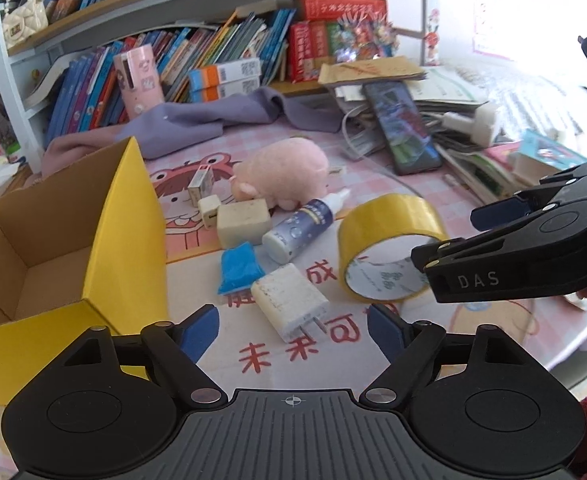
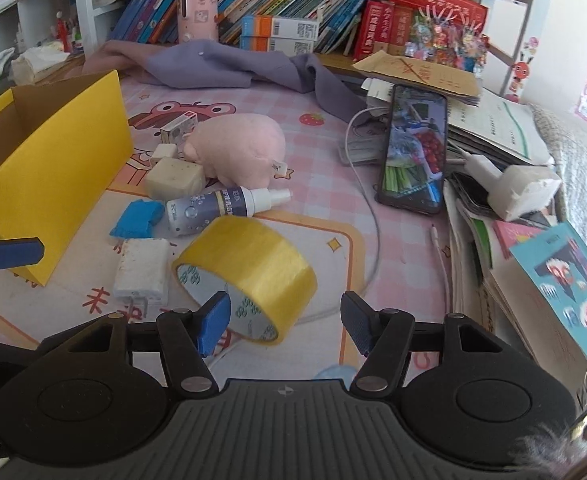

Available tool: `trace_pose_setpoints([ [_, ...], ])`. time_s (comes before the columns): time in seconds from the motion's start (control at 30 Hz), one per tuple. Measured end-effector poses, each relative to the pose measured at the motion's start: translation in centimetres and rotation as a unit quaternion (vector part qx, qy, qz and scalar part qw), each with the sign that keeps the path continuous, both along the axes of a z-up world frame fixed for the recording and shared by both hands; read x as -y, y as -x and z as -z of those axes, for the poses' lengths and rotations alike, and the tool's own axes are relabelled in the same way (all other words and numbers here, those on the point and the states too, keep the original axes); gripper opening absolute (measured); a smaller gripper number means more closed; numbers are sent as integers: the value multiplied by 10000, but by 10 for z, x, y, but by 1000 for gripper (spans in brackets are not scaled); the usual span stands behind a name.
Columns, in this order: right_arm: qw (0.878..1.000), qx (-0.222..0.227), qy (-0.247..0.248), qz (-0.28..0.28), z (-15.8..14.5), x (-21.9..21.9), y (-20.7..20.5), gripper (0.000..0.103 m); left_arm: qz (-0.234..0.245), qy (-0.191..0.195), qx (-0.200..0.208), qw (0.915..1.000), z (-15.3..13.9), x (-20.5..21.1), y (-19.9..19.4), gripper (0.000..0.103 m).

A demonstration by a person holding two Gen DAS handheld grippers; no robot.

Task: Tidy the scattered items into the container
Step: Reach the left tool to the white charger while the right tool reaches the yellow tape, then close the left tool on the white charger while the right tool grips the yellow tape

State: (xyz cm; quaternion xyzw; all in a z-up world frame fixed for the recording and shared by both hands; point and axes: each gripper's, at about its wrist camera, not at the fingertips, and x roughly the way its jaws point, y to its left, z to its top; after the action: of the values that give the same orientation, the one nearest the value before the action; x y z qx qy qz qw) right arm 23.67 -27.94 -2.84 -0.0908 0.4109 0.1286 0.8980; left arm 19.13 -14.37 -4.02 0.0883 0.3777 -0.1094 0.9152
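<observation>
Left wrist view: left gripper (image 1: 293, 330) jaws apart, nothing held, white plug charger (image 1: 289, 306) sitting just ahead between the pads. Yellow box (image 1: 93, 240) open at 9 o'clock, looks empty from here. Right gripper (image 1: 445, 236) comes in at 3 o'clock, one finger at the tape roll (image 1: 389, 248) core; whether it touches, can't tell.

Right wrist view: right gripper (image 2: 285, 322) half open, straddling the tape roll (image 2: 249, 276) wall, pads not pressing yet. Only here: left finger's blue pad (image 2: 9, 254) at 9 o'clock, phone (image 2: 413, 148) at 1 o'clock.

Step looks like paired approach. Next: close on each, lift, carry toward the box.
</observation>
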Motion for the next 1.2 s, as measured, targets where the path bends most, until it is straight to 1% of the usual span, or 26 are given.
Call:
trace_pose_setpoints([
  [0.2,9993,-220,-69,-283,11,3,-28,57,-235,-91,-305,9992,14,8,-25,78],
  [0.3,9985,-325,-124,-429,16,4,-36,51,-268,-159,-438,9986,23,14,-34,77],
  [0.33,9981,-352,-141,-481,17,4,-39,47,-271,-189,-476,9983,25,16,-38,76],
  [0.4,9980,-344,-153,-516,18,6,-44,43,-289,-255,-541,9978,30,19,-44,74],
  [0.43,9981,-327,-165,-505,18,7,-46,38,-305,-279,-565,9975,32,20,-47,73],
  [0.5,9982,-330,-216,-445,18,12,-52,34,-343,-309,-598,9971,34,21,-52,73],
  [0.57,9984,-356,-248,-374,20,16,-57,27,-385,-333,-641,9966,37,22,-56,71],
  [0.73,9979,-445,-322,-334,24,23,-65,15,-540,-296,-806,9948,45,22,-66,68],
  [0.87,9976,-468,-359,-360,25,25,-69,13,-641,-198,-865,9940,47,20,-69,66],
  [0.97,9974,-481,-382,-374,26,25,-70,13,-661,-126,-858,9940,47,21,-70,60],
  [1.03,9973,-466,-414,-379,25,26,-71,13,-673,-86,-862,9940,47,21,-70,58],
  [1.07,9973,-462,-432,-378,25,27,-71,13,-675,-76,-863,9940,46,21,-70,55],
  [1.1,9972,-459,-446,-377,25,28,-71,13,-686,-61,-878,9938,46,21,-70,48],
  [1.2,9972,-438,-475,-374,23,29,-71,12,-748,-25,-891,9932,42,18,-69,43],
])
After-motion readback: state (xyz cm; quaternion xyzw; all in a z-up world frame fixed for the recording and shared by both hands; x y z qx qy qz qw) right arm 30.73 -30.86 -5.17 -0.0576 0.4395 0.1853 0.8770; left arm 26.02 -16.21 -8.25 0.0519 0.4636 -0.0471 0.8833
